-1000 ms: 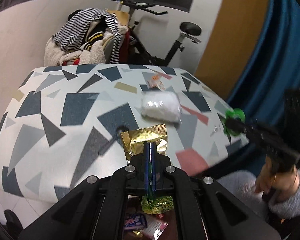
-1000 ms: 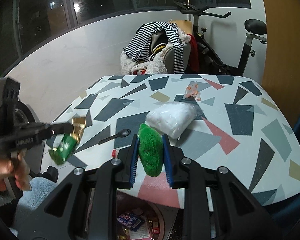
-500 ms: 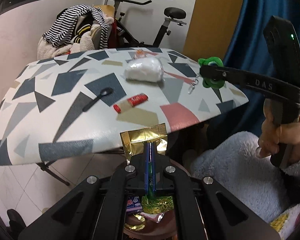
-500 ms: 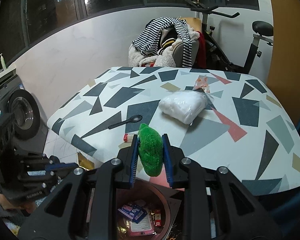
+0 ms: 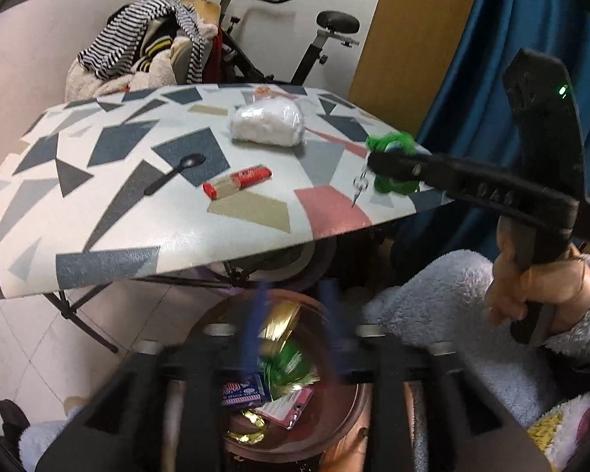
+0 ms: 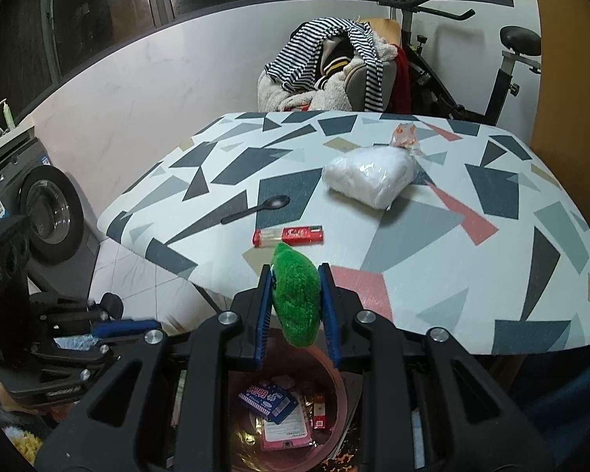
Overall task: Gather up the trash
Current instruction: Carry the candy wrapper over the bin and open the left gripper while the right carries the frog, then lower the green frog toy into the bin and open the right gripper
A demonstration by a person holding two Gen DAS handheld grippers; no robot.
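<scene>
A: Right, the left gripper (image 5: 295, 326) first. How do the fingers stand?

B: Spread apart and blurred, directly above the brown bin (image 5: 358, 428). A gold and green wrapper (image 5: 285, 358) sits between the blue pads, low down at the bin's mouth. I cannot tell whether a pad touches it.

A: And the bin itself?

B: It stands on the floor under the near edge of the table (image 5: 98, 236). A blue packet (image 6: 267, 399), a pink card (image 6: 289, 434) and a small red packet (image 6: 319, 413) lie inside.

A: The right gripper (image 6: 295, 299)?

B: Clamped on a green fuzzy toy (image 6: 297, 295) — both blue pads press its sides, and it bulges above and below them. It is held over the table's near edge, with the bin below. In the left view a small metal clip (image 5: 360, 187) dangles from the toy.

A: What lies on the table?

B: A red wrapper (image 6: 288, 235) flat near the front edge. A black spoon (image 6: 255, 209) is just behind it to the left, apart from it. Further back is a white plastic bag (image 6: 369, 175), and just behind that a small orange wrapper (image 6: 405, 135).

A: Beyond the table?

B: A chair heaped with clothes (image 6: 330, 63), an exercise bike (image 6: 472, 59) beside it, and a washing machine (image 6: 27, 196) off to the left — a blue curtain (image 5: 491, 59) hangs on the right.
</scene>
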